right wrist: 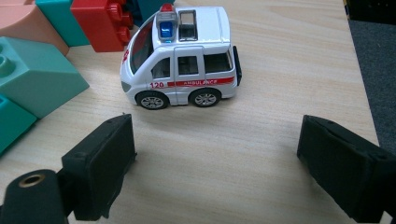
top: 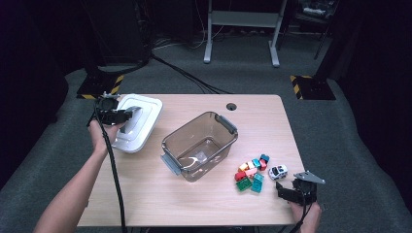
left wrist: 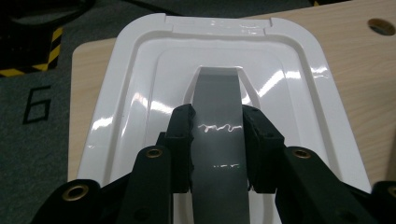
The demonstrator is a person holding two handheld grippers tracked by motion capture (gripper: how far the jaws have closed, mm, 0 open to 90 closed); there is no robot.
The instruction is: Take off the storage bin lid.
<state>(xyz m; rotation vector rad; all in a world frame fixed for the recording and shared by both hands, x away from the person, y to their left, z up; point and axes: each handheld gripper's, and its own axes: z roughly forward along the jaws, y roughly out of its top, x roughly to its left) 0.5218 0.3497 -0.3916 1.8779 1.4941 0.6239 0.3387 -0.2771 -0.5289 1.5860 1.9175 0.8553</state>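
Note:
A white lid (top: 145,110) with a grey handle (left wrist: 218,93) is over the table's far-left corner. My left gripper (top: 127,116) comes at it from the left, and its two black pads (left wrist: 183,140) press on either side of the handle, so it is shut on it. I cannot tell whether the lid rests on the wood or hangs just above it. A clear plastic bin (top: 167,141) stands empty in the middle. A white toy ambulance (right wrist: 182,56) sits just ahead of my right gripper (right wrist: 219,158), which is open with bare table between its fingers, low at the front right (top: 287,191).
Several colourful building blocks (top: 250,174) lie clustered left of the ambulance (top: 278,171), including a teal block (right wrist: 32,74) and a red block (right wrist: 100,23). A cable hole (top: 231,106) sits near the table's far edge. The table's right edge runs close beside my right gripper.

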